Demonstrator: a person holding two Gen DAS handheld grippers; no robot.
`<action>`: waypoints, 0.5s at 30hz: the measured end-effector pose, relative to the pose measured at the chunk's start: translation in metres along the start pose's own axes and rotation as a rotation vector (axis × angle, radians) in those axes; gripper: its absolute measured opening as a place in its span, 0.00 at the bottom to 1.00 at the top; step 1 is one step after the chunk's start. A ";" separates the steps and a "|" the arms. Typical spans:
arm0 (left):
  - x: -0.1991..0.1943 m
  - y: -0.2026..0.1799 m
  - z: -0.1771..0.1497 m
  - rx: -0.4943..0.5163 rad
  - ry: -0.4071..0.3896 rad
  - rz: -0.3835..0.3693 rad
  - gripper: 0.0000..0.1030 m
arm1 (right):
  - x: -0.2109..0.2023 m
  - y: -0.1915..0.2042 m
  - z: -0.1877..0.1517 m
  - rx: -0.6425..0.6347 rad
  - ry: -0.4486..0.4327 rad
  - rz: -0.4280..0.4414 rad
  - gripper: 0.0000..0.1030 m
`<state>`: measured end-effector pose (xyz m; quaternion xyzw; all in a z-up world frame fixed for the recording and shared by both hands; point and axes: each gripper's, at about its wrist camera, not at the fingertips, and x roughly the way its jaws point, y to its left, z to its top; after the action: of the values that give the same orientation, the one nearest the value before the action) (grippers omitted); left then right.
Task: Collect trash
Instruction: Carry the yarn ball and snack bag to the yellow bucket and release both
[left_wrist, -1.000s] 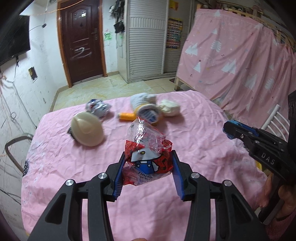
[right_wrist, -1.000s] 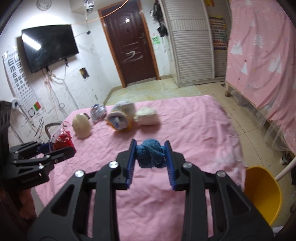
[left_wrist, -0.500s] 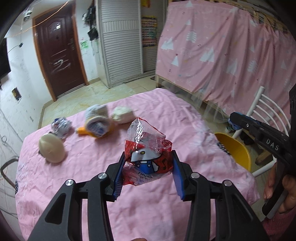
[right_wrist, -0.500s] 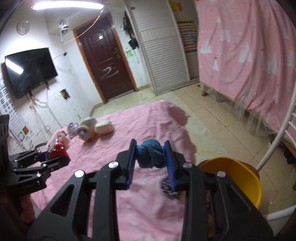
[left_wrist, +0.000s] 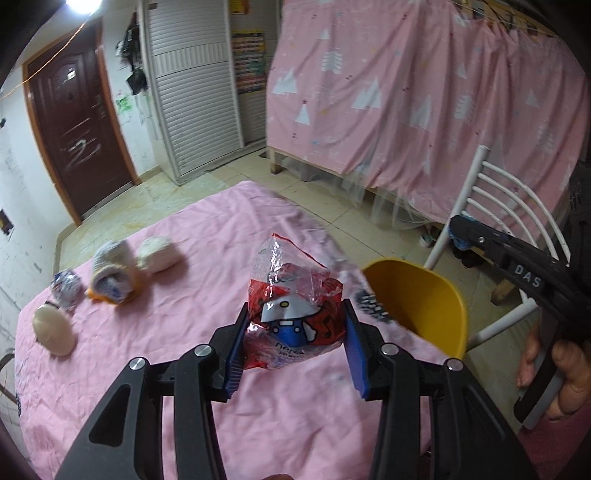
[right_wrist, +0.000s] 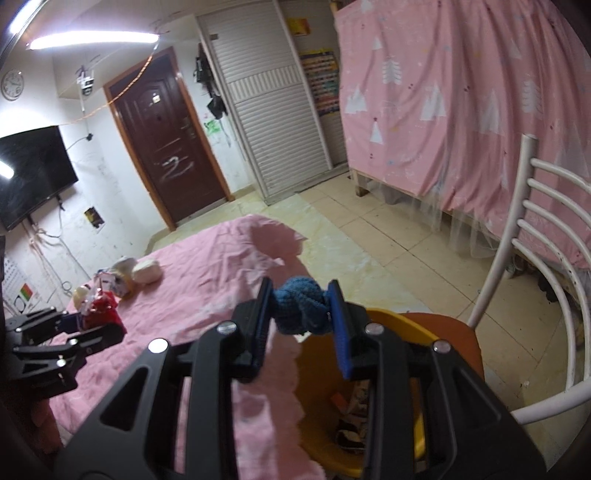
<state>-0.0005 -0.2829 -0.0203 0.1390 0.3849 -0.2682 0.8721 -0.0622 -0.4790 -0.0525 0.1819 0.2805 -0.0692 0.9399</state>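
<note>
My left gripper (left_wrist: 293, 332) is shut on a red and clear snack bag (left_wrist: 293, 314) and holds it above the pink table (left_wrist: 221, 240), near its right edge. It also shows in the right wrist view (right_wrist: 98, 306). My right gripper (right_wrist: 299, 314) is shut on a blue knitted ball (right_wrist: 299, 310) and holds it over the yellow bin (right_wrist: 321, 406), which has trash inside. The bin also shows in the left wrist view (left_wrist: 424, 295), right of the table. The right gripper shows there above the bin (left_wrist: 458, 232).
On the table's far left lie a cream oval object (left_wrist: 53, 328), a crumpled wrapper (left_wrist: 66, 290), a white-and-orange bundle (left_wrist: 112, 271) and a white wad (left_wrist: 159, 253). A white chair (right_wrist: 535, 277) holds the bin. A pink curtain (left_wrist: 424, 92) hangs behind.
Both grippers have swung right with their loads. The right gripper has moved from over the table to above the yellow bin. The left gripper has neared the table's right edge.
</note>
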 end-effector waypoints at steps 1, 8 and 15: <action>0.001 -0.006 0.002 0.008 0.000 -0.009 0.35 | -0.001 -0.003 -0.001 0.005 0.000 -0.005 0.28; 0.008 -0.042 0.011 0.052 -0.016 -0.071 0.35 | 0.000 -0.032 -0.005 0.052 0.010 -0.025 0.28; 0.023 -0.070 0.022 0.069 -0.008 -0.125 0.35 | 0.003 -0.052 -0.011 0.113 0.024 -0.016 0.48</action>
<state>-0.0143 -0.3582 -0.0250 0.1437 0.3799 -0.3358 0.8499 -0.0774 -0.5230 -0.0779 0.2334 0.2888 -0.0902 0.9241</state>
